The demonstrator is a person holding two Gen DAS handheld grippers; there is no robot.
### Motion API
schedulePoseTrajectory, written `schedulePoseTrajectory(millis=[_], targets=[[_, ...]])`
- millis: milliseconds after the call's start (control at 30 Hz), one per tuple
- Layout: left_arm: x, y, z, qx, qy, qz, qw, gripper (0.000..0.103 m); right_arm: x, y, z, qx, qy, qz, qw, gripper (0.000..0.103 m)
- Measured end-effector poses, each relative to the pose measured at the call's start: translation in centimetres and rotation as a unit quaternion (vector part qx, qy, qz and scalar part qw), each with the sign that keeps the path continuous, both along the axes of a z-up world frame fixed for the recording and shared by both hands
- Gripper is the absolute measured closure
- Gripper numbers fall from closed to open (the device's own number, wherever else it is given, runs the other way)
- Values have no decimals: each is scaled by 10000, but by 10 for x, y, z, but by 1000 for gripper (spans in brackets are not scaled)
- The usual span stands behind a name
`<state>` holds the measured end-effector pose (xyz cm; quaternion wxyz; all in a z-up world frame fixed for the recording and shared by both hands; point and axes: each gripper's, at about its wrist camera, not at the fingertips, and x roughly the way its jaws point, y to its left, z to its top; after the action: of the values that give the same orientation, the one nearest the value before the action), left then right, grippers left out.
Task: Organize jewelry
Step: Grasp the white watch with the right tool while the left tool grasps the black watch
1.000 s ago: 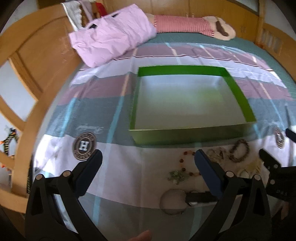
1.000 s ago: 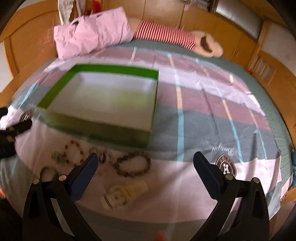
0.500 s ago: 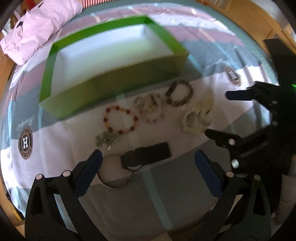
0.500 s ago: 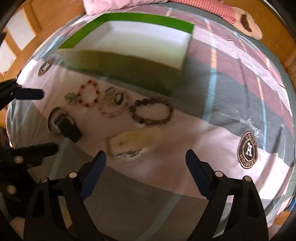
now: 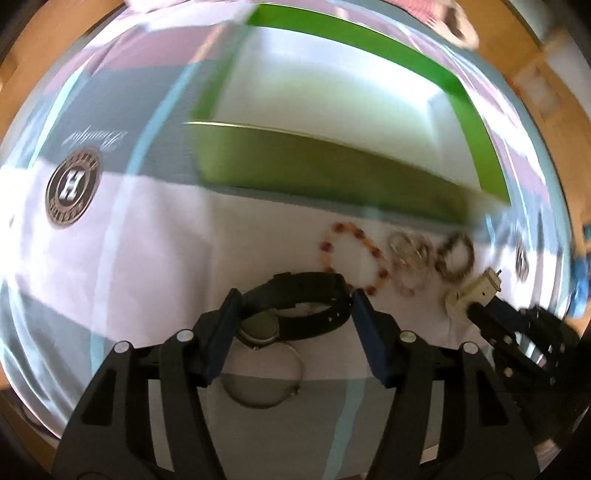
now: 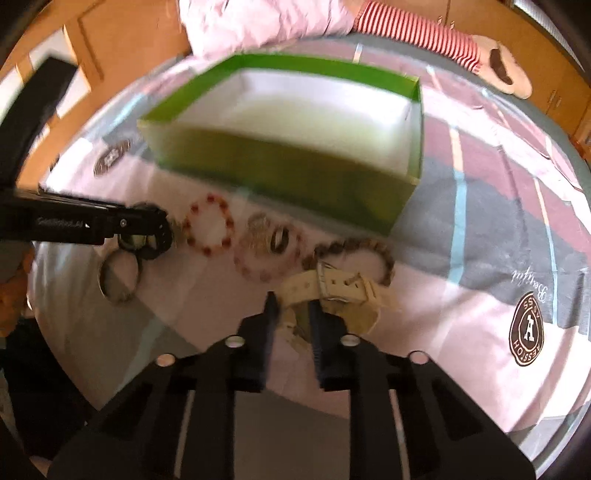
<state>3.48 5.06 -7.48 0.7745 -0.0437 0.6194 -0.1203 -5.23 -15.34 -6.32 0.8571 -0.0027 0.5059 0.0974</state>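
Observation:
A green box [image 5: 332, 173] with a white inside lies open on the bed; it also shows in the right wrist view [image 6: 288, 162]. My left gripper [image 5: 293, 314] is shut on a black watch [image 5: 299, 306], just above a metal bangle [image 5: 258, 380]. My right gripper [image 6: 293, 314] is shut on a cream watch [image 6: 336, 291]. A red bead bracelet [image 5: 354, 258], a cluster of rings and pale beads [image 5: 410, 258] and a dark bead bracelet [image 5: 456, 254] lie in a row in front of the box. The same row shows in the right wrist view, red bracelet [image 6: 208, 227] leftmost.
The striped bedsheet [image 5: 147, 280] carries round logo prints [image 5: 72, 190]. A pink pillow [image 6: 258, 22] and a red-striped plush [image 6: 424, 33] lie beyond the box. Wooden bed rails [image 6: 122, 40] border the mattress.
Both grippers dropped toward the jewelry and closed. The left one took hold of the black watch, the right one took hold of the cream watch.

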Motion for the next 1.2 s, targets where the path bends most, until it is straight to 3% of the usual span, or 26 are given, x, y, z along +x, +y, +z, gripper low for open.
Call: schedulePoseTrajectory(millis=[200, 300, 333, 367, 500, 533, 633, 800, 867, 967, 1067, 1200], targets=[[6, 13, 2, -292, 89, 227, 9993, 38, -3, -14, 19, 447, -433, -189, 9979, 96], [7, 15, 5, -273, 37, 181, 9995, 38, 0, -12, 15, 357, -292, -155, 9988, 96], [7, 13, 4, -230, 54, 139, 9996, 34, 4, -11, 10, 241, -138, -210, 9994, 96], [7, 9, 3, -168, 102, 114, 9997, 24, 5, -13, 4, 152, 0, -316, 9994, 93], [5, 7, -1, -183, 230, 162, 9994, 18, 7, -19, -2, -9, 58, -548, 9985, 39], [5, 7, -1, -181, 244, 177, 9994, 16, 7, -16, 0, -65, -20, -515, 9987, 30], [2, 15, -1, -163, 281, 235, 9992, 11, 13, -5, -1, -250, -157, -353, 9989, 17], [3, 20, -4, -231, 446, 289, 9983, 10, 31, 20, -26, -945, -101, -248, 9952, 16], [2, 24, -1, -306, 456, 320, 9980, 8, 32, 18, -31, -859, -87, -269, 9959, 17], [-1, 23, 3, -363, 431, 240, 9981, 8, 30, 11, -26, -645, -195, -402, 9969, 41], [-3, 18, 0, -277, 456, 101, 9985, 7, 32, 3, -25, -273, -125, -483, 9984, 41], [-1, 10, -13, -58, 620, 85, 9980, 7, 31, 6, -24, -326, -151, -441, 9984, 41]])
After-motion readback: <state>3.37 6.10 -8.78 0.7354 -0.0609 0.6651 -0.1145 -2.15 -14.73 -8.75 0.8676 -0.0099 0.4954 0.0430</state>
